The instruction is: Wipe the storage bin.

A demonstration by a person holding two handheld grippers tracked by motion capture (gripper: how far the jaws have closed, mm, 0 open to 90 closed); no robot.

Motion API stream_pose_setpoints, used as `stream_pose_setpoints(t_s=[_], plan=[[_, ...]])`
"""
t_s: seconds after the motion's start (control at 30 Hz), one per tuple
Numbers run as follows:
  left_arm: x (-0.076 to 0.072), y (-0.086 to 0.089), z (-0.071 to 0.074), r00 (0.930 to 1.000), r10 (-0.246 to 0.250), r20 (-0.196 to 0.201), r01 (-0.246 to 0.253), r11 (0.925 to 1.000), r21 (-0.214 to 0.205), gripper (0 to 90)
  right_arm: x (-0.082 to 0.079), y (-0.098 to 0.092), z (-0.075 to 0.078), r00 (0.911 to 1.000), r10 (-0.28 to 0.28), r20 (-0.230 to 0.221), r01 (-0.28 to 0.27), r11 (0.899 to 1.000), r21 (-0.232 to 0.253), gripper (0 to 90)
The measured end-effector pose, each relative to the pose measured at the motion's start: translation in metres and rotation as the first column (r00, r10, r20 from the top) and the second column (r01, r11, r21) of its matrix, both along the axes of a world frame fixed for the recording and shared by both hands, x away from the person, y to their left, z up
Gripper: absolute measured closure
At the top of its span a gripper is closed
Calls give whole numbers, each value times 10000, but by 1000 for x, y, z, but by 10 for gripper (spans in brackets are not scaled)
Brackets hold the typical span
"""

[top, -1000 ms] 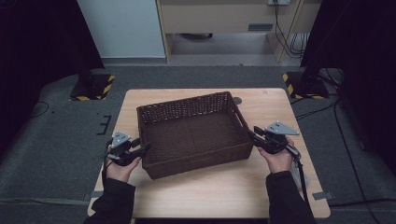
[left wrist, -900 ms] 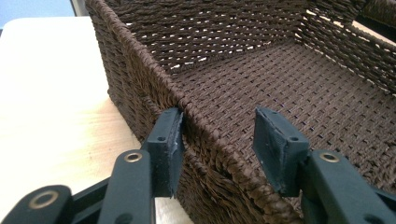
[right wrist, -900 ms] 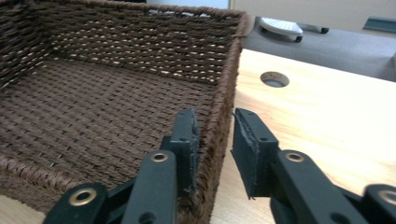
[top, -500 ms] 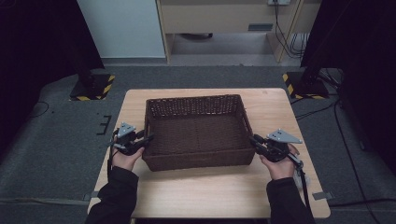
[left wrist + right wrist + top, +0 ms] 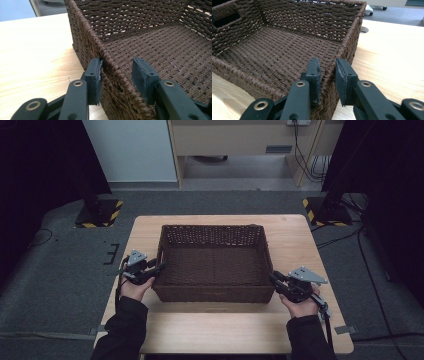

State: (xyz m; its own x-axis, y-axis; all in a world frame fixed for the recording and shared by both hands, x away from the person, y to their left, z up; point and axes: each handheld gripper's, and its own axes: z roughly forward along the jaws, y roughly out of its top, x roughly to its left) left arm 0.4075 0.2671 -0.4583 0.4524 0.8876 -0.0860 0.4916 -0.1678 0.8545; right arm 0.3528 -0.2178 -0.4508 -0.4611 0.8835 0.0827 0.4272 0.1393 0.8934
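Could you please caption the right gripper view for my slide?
Right gripper clamped on the side wall of a brown wicker basket.

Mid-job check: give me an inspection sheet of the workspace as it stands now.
Surface: light wooden table, bare around the basket.
Job's things: brown woven rectangular basket, empty, square to the table.
Clutter: nothing seen.
Grippers: left gripper straddles the left wall, jaws closing, inner pad apart; right gripper clamped on the right wall.
Cables: one trails from the right gripper; more by the far wall.
Surroundings: grey floor, black stands with yellow-black bases.
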Motion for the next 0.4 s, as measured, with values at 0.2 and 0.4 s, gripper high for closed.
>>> stream_pose_setpoints(t_s=[0.2, 0.4], plan=[[-5, 5, 7, 9995, -48, 309, 56, 9996, -277, 489, 0, -4, 4, 9999, 38, 153, -39, 10000, 37, 695], [-27, 22, 20, 9972, -39, 743, 78, 9986, -525, 389, -2, -22, 17, 9929, -489, 1083, 456, 9984, 324, 513]])
